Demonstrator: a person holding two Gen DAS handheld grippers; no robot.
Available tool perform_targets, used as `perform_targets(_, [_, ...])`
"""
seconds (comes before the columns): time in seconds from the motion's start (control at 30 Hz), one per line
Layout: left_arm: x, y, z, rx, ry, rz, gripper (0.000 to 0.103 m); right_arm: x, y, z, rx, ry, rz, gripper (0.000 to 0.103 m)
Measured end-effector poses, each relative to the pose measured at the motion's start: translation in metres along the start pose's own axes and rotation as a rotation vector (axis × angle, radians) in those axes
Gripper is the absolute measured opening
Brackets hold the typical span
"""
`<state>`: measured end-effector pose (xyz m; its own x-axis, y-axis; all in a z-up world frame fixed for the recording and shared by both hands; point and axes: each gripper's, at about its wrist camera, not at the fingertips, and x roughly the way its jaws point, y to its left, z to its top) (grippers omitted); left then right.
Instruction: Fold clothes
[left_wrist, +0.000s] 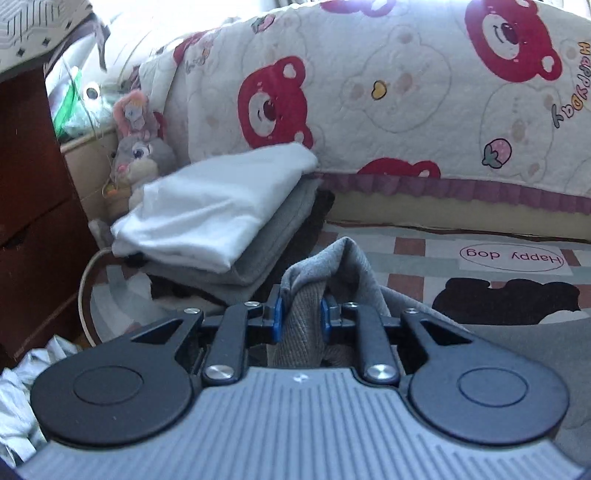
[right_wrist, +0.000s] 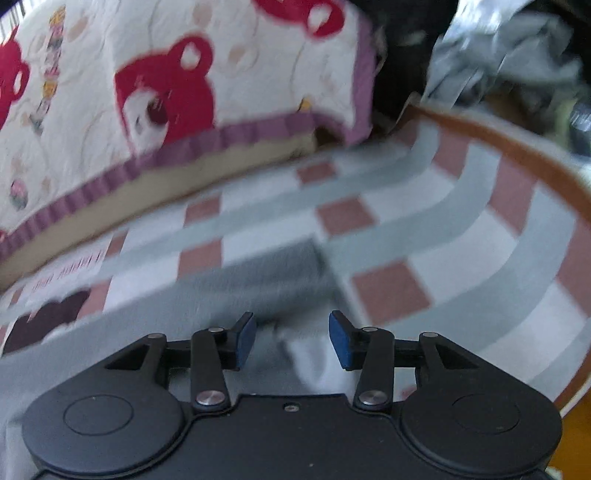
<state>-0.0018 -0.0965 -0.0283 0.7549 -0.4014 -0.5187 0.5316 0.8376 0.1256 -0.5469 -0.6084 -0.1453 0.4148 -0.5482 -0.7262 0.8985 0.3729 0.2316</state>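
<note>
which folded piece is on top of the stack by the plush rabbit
The white one. It lies topmost, overhanging the grey piece beneath it, with a dark piece lower still. The other grey garment is apart from the stack, pinched in the left tongs.

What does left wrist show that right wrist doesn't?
Left wrist only: the left gripper shut on a bunched fold of the grey garment, a stack of folded clothes with a white piece on top, plush toys, a wooden cabinet.

Right wrist only: the right gripper open, empty, above the cloth; the mat's brown border; picture blurred.

Both: grey garment, checked mat, bear-print quilt.
</note>
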Motion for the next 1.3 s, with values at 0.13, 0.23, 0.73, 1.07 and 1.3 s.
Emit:
perform_targets(0.13, [0.006, 0.003, -0.007, -0.046, 0.032, 0.001, 0.019, 0.024, -0.006, -0.012, 0.052, 0.06, 0.038, 0.049])
perform_targets(0.23, [0.01, 0.007, -0.012, -0.087, 0.062, -0.001, 0.019, 0.044, -0.009, -0.012, 0.11, 0.045, 0.075, 0.049])
perform_targets(0.73, [0.027, 0.027, -0.026, -0.197, 0.163, -0.014, 0.021, -0.043, -0.018, -0.005, 0.054, -0.197, 0.285, 0.004])
perform_targets(1.07, [0.026, 0.034, -0.024, -0.21, 0.179, -0.015, 0.021, -0.112, -0.06, -0.036, 0.06, -0.293, 0.064, 0.004])
perform_targets(1.3, [0.02, 0.043, -0.025, -0.231, 0.178, -0.01, 0.022, -0.092, -0.063, -0.073, 0.022, -0.118, -0.097, 0.011])
